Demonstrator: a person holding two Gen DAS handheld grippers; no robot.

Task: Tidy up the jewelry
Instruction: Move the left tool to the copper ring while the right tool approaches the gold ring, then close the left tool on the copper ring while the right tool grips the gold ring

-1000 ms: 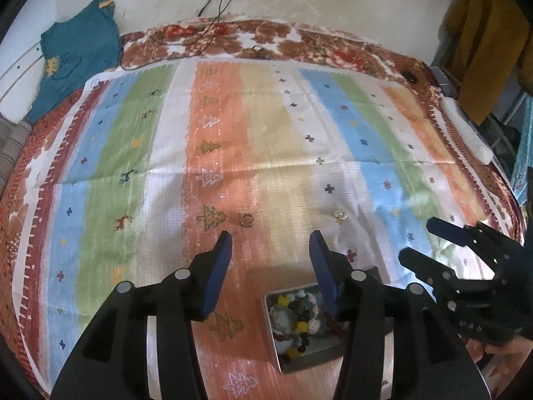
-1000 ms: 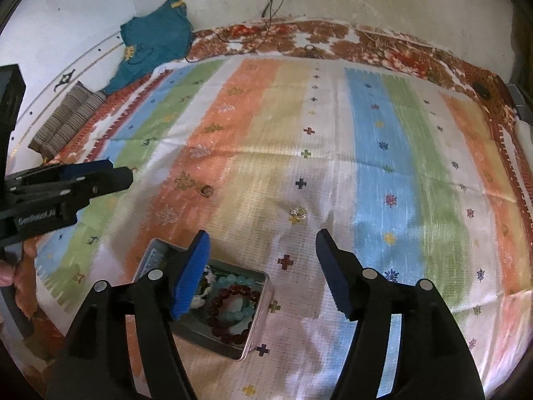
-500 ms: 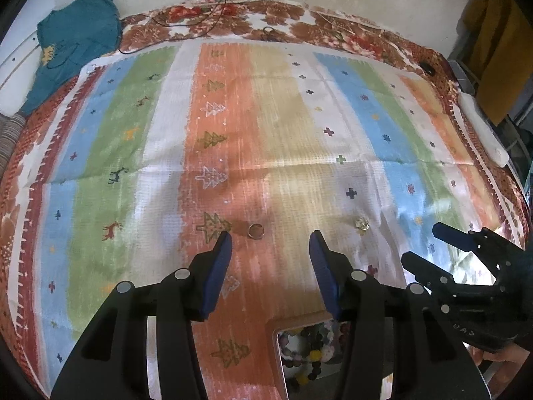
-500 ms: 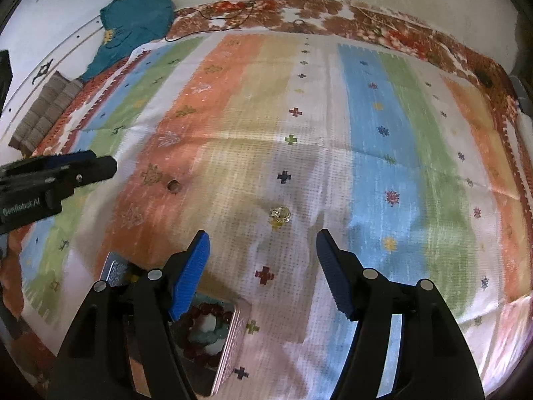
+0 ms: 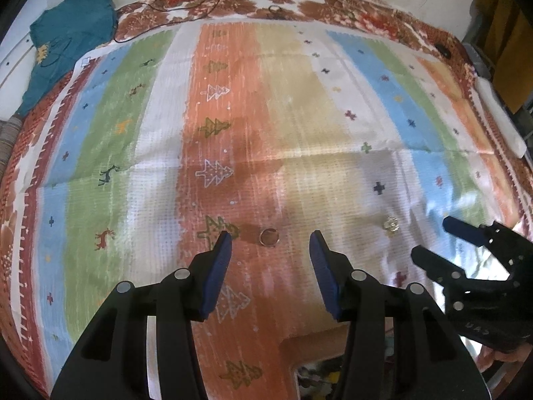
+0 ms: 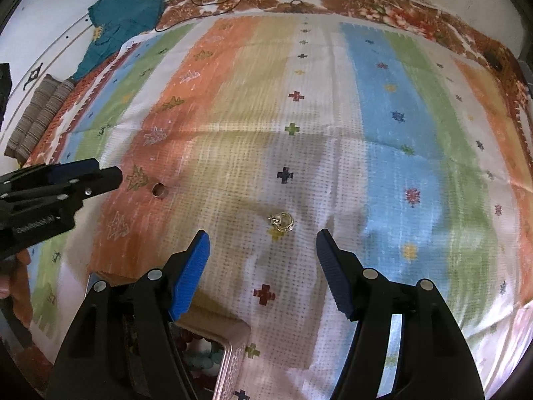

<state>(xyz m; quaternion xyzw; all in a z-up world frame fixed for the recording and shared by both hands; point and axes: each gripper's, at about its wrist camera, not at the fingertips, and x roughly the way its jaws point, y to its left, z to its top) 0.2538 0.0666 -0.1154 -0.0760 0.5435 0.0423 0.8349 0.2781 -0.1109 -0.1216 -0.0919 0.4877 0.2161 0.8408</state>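
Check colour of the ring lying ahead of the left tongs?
Coppery brown band, lying on the orange stripe; shows best in the left wrist view.

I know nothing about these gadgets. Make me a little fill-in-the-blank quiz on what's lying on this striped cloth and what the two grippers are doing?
1. The plain band ring lies on the ____ stripe of the striped cloth.
2. The left gripper is lined up with that ring, its jaws ____.
3. The right gripper points at the gold ornate ring, which lies on a ____ stripe.
4. The metal tin holds strings of ____.

Missing words: orange; open; white; beads
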